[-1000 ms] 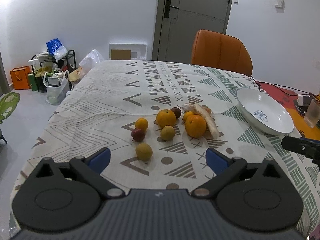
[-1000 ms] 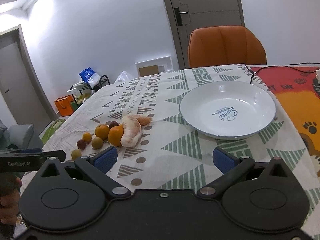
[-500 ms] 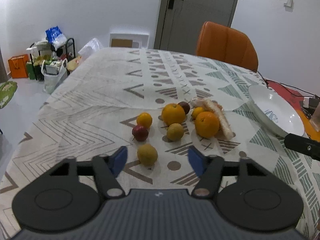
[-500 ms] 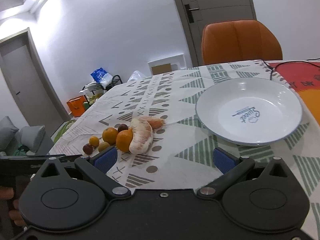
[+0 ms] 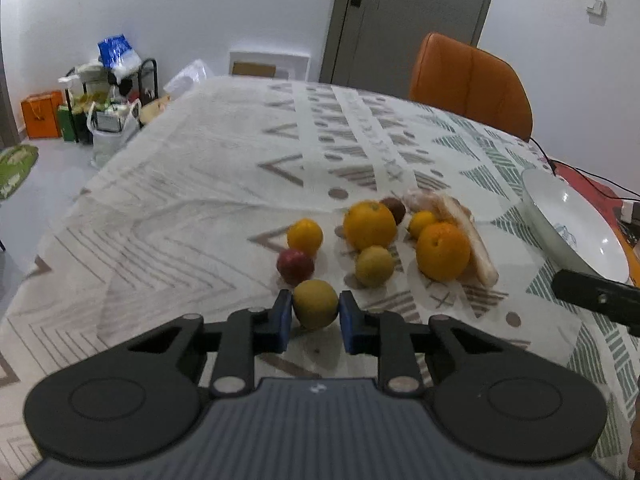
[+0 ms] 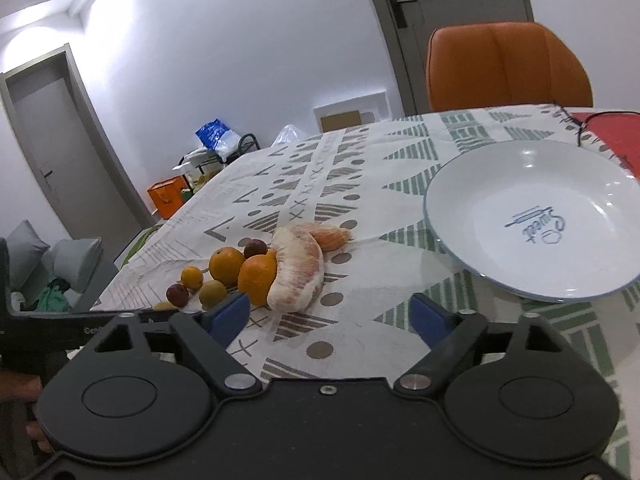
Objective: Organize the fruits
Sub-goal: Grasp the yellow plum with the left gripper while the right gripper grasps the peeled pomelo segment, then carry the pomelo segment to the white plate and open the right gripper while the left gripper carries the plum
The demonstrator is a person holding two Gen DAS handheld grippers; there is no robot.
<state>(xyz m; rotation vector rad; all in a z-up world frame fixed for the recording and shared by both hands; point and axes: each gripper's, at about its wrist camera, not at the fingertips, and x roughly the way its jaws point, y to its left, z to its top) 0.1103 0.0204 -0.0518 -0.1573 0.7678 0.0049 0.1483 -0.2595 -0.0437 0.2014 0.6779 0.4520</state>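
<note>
Several fruits lie in a cluster on the patterned tablecloth [image 5: 200,208]. My left gripper [image 5: 315,312] is shut on the nearest one, a small yellow-green fruit [image 5: 315,303], which rests on the cloth. Behind it sit a dark red fruit [image 5: 295,266], a small orange [image 5: 305,236], another yellow-green fruit [image 5: 375,266], two big oranges [image 5: 370,224] [image 5: 442,251] and a peeled pomelo wedge [image 5: 468,236]. My right gripper [image 6: 326,316] is open and empty, just in front of the pomelo wedge [image 6: 298,270]. A white plate [image 6: 532,220] lies to its right.
An orange chair [image 5: 472,84] stands at the table's far side. A red mat with a black cable [image 6: 608,128] lies beyond the plate. Bags and a rack [image 5: 100,100] stand on the floor to the left. The right gripper's body shows in the left wrist view [image 5: 596,296].
My left gripper has moved forward and closed its fingers on the nearest yellow-green fruit. My right gripper has moved closer to the pomelo wedge and stays open.
</note>
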